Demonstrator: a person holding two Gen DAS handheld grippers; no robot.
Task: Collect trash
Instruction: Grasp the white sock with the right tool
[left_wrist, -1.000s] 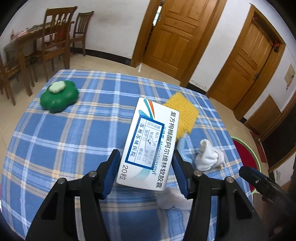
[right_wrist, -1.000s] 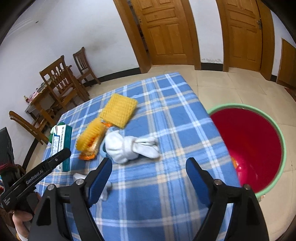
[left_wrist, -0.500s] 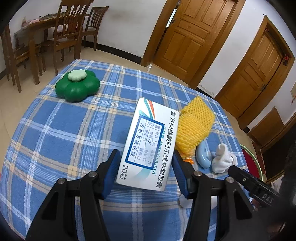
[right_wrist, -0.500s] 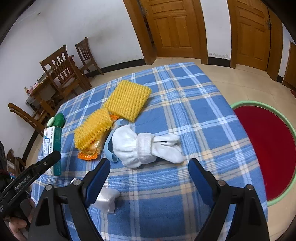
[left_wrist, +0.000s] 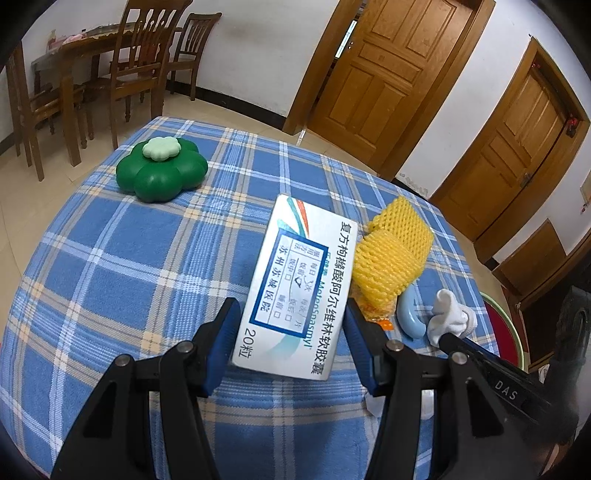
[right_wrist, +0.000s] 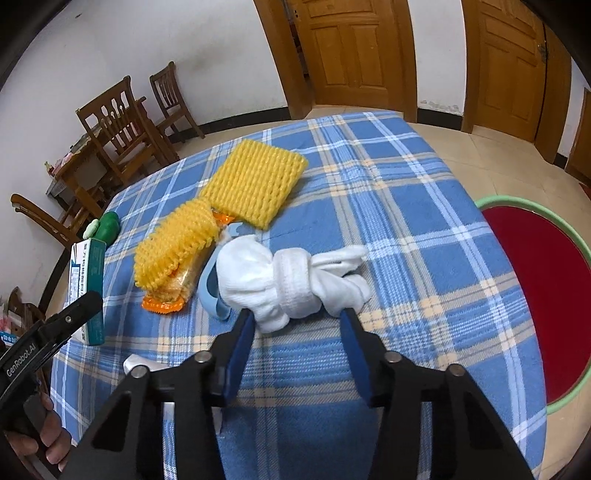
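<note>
My left gripper (left_wrist: 290, 321) is shut on a white medicine box (left_wrist: 299, 284) with blue print, held above the checked tablecloth; the box also shows in the right wrist view (right_wrist: 86, 284). My right gripper (right_wrist: 297, 325) is open, its fingers on either side of a rolled white sock bundle (right_wrist: 284, 280) on the table. Yellow foam netting (right_wrist: 255, 184) lies behind it, with a curled piece (right_wrist: 173, 247) over an orange snack wrapper (right_wrist: 166, 299). A red bin with a green rim (right_wrist: 546, 295) stands on the floor to the right.
A green flower-shaped container (left_wrist: 160, 171) sits at the table's far left. A light blue curved piece (right_wrist: 208, 291) lies beside the sock. A white crumpled scrap (right_wrist: 135, 363) lies near the front edge. Wooden chairs (left_wrist: 144, 70) and doors (left_wrist: 376, 70) stand beyond the table.
My right gripper has moved in low toward the sock bundle and narrowed around it. My left gripper, still holding the box, has shifted so the green container looks closer.
</note>
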